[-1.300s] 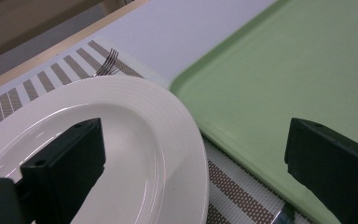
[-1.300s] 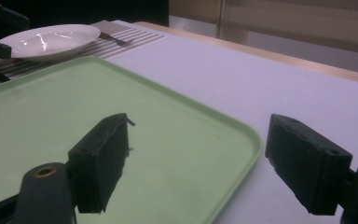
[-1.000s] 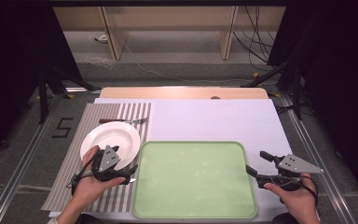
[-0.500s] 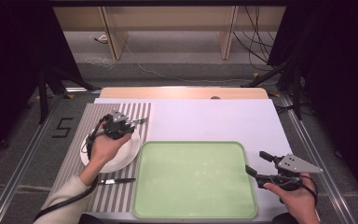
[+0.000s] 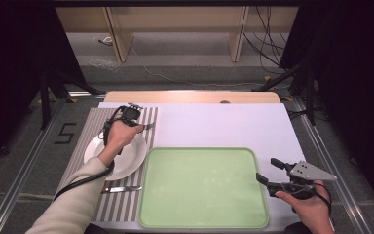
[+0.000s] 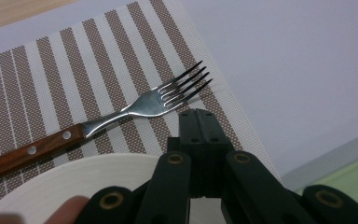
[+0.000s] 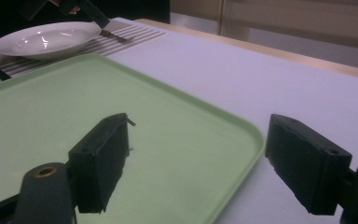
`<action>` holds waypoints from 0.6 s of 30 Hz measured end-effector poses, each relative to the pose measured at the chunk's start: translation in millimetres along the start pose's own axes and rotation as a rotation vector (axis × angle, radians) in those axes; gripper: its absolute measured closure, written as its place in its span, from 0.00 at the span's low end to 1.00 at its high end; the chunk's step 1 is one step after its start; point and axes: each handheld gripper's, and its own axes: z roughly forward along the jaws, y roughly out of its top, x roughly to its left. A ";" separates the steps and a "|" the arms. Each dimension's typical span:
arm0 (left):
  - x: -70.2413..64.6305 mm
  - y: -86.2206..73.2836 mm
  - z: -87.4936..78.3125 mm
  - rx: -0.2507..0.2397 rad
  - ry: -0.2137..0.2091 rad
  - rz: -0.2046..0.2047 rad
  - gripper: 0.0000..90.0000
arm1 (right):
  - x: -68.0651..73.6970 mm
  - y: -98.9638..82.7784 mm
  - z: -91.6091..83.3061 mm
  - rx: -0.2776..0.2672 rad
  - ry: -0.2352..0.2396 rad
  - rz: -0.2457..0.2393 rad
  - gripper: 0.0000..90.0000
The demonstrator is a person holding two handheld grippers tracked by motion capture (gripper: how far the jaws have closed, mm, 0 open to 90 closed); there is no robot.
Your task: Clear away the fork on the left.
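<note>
While the green tray [image 5: 204, 187] takes up the near middle of the white table [image 5: 224, 122], the striped placemat [image 5: 148, 117] lies to its left, bearing a white plate [image 5: 126, 163]. Beyond the plate, a wooden-handled fork [image 6: 98, 123] lies flat on the mat, tines toward the mat's right edge. The left gripper [image 6: 198, 122] hovers just beside those tines, its jaws having just closed together on nothing. The right gripper [image 7: 196, 158] rests at the tray's right edge, jaws wide apart and empty.
</note>
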 end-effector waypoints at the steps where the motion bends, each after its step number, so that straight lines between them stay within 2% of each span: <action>1: 0.9 2.0 4.7 0.020 0.007 0.000 1.00 | 0.3 0.0 -0.1 0.000 -0.001 0.000 0.25; 6: 1.9 5.2 12.9 0.065 0.005 -0.009 1.00 | 0.1 -0.1 0.2 -0.001 0.001 -0.001 0.25; 7: 2.2 7.1 15.8 0.090 0.004 -0.019 1.00 | 0.2 -0.2 0.6 -0.001 0.003 -0.003 0.25; 8: 2.2 7.1 15.8 0.090 0.004 -0.019 1.00 | 0.2 -0.2 0.6 -0.001 0.003 -0.003 0.25; 13: 4.3 16.4 25.5 0.147 0.022 -0.025 1.00 | 0.3 0.0 0.3 0.001 0.003 -0.003 0.25; 18: 4.8 18.4 30.7 0.173 0.021 -0.030 1.00 | 0.3 -0.2 0.5 0.000 0.004 -0.002 0.25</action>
